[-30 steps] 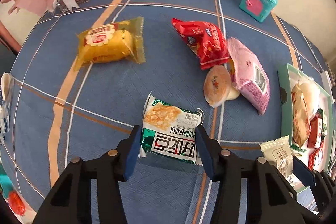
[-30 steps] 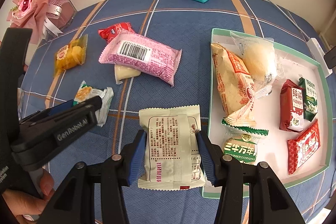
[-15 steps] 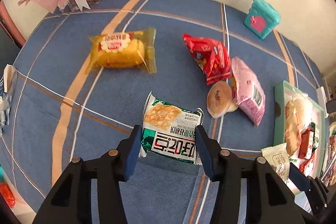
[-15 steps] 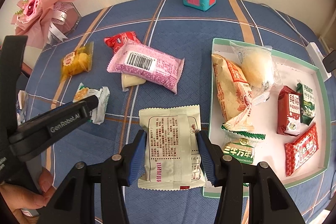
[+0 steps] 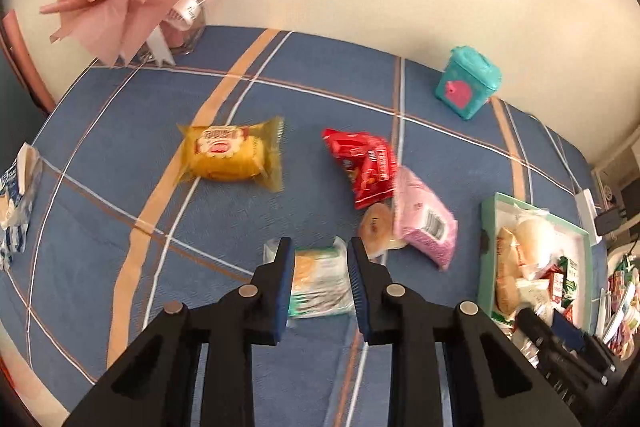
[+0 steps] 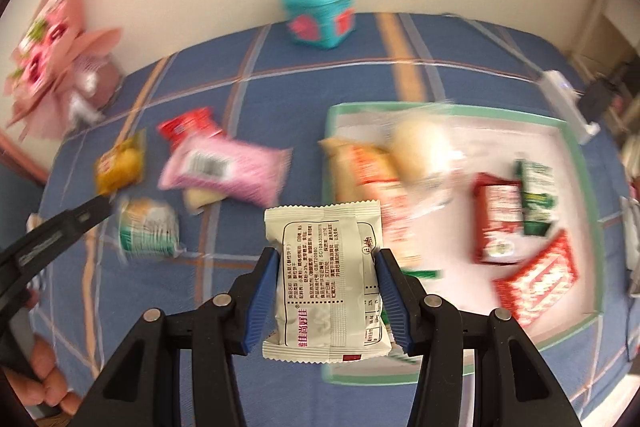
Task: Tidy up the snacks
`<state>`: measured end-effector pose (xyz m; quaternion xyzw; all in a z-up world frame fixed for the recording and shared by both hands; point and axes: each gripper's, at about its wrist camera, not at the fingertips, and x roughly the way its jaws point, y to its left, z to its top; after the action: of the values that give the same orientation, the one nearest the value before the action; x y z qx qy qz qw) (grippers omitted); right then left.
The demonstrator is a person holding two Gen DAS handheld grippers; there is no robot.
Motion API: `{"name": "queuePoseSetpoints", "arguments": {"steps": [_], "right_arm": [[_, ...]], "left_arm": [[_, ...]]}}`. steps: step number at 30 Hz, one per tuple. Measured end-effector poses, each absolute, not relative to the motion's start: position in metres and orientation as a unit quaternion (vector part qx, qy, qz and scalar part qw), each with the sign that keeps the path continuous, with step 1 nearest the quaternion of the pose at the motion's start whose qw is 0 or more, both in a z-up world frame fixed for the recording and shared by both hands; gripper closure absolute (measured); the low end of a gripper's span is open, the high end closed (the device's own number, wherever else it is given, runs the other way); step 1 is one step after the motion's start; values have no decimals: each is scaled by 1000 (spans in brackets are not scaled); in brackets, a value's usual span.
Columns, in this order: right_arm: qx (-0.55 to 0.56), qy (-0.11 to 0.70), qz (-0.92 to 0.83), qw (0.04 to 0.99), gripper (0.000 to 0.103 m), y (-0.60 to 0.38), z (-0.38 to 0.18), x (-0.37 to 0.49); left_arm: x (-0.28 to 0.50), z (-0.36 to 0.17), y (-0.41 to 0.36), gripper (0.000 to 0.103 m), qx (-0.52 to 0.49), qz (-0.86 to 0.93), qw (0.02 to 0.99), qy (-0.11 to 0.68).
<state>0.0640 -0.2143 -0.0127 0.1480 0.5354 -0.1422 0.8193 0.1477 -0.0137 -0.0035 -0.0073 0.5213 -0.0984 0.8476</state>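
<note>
Your right gripper (image 6: pixel 326 287) is clamped on the cream packet (image 6: pixel 326 283) by its flat sides, lifted, so it can swing to the tray (image 6: pixel 576 163) ahead and to the right (white floor, green rim, several glossy packs already in). Crinkly matte foil, pillow-shaped, serrated ends. Your left gripper (image 5: pixel 318 279) has its jaws either side of the green packet (image 5: pixel 320 283); whether they pinch it I cannot tell, and it looks to lie on the blue cloth (image 5: pixel 120 187), soft and slippery.

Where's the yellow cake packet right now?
The yellow cake packet lies on the blue cloth, left of the red packet in the left wrist view and beyond the left gripper, which is shut on the green packet.
</note>
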Motion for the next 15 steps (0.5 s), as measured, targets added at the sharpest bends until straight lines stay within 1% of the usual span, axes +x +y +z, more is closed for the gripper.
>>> {"name": "queuePoseSetpoints", "arguments": {"steps": [5,6,7,9,12,14,15], "right_arm": [[168,533,-180,810,51,-245,-14,53],[171,534,-182,808,51,-247,-15,52],[173,534,-181,807,51,-247,-15,52],[171,537,-175,807,51,-244,-17,55],[164,542,-163,808,51,-236,-18,59],[154,545,-156,810,51,-229,-20,59],[148,546,-151,811,51,-225,-20,60]], "left_arm": [[149,-13,-18,75,-4,-97,843,529],[150,-16,-17,70,-7,-93,842,532],[152,-21,-14,52,-9,-89,839,537],[154,-28,-9,29,-10,-78,836,543],[158,-40,-1,27,-20,-74,831,552],[161,-49,2,22,-23,-74,827,557],[162,-53,1,17,-21,-77,824,561]]}}
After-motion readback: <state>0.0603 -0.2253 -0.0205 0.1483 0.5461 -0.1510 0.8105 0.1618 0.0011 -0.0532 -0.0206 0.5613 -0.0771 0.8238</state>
